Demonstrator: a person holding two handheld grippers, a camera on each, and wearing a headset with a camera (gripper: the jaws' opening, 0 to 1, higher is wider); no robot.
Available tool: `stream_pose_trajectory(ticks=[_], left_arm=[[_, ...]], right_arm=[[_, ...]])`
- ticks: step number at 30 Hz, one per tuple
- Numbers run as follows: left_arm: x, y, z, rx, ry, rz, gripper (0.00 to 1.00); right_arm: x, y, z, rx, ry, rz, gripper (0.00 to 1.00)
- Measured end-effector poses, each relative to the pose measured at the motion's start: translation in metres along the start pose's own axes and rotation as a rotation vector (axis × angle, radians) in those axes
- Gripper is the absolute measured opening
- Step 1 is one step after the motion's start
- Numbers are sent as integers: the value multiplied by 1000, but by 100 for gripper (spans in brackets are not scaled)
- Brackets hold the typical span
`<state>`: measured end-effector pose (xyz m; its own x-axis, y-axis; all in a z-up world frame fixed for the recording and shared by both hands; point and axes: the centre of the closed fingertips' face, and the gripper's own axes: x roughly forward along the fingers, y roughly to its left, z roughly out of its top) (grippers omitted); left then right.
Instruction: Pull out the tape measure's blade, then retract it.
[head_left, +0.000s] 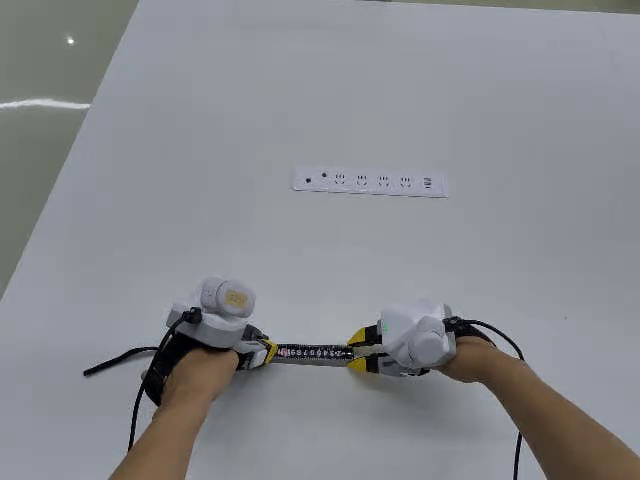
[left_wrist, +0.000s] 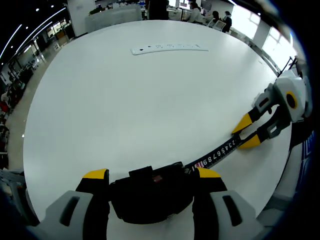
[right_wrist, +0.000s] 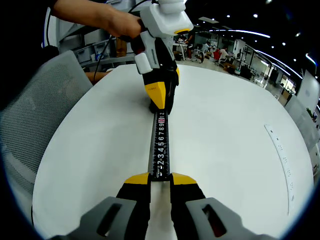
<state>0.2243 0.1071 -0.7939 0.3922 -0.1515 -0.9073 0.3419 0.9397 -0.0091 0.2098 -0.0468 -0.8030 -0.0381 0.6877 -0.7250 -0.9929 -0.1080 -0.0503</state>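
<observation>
Close to the near edge of a white desk (head_left: 420, 100), well apart from a power strip (head_left: 370, 182) lying toward the far edge, the left gripper (left_wrist: 152, 174) has its jaws clamped around the black tape measure case (left_wrist: 150, 200). The right gripper (right_wrist: 160, 178) pinches the tip of the blade (right_wrist: 161, 140), jaws almost closed. The short exposed length runs straight between them, parallel to the near edge. Pulling or returning it likely means moving the right gripper along that line.

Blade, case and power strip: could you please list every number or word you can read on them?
"2 3 4 5 6 7 8 9" on the blade; the red-marked figures past 9 are blurred.
No text readable on the case.
Marks on the power strip: too small to read.
</observation>
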Motion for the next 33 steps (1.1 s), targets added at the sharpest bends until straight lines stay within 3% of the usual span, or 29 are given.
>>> stream_pose_trajectory(ticks=[18,33], left_arm=[[9,3,-1,1,-1,-2,64],[3,1,-1,3,-1,0,64]], right_arm=[[3,-1,4,-18,5,7,14],[7,-2,8,-22,6,12,14]])
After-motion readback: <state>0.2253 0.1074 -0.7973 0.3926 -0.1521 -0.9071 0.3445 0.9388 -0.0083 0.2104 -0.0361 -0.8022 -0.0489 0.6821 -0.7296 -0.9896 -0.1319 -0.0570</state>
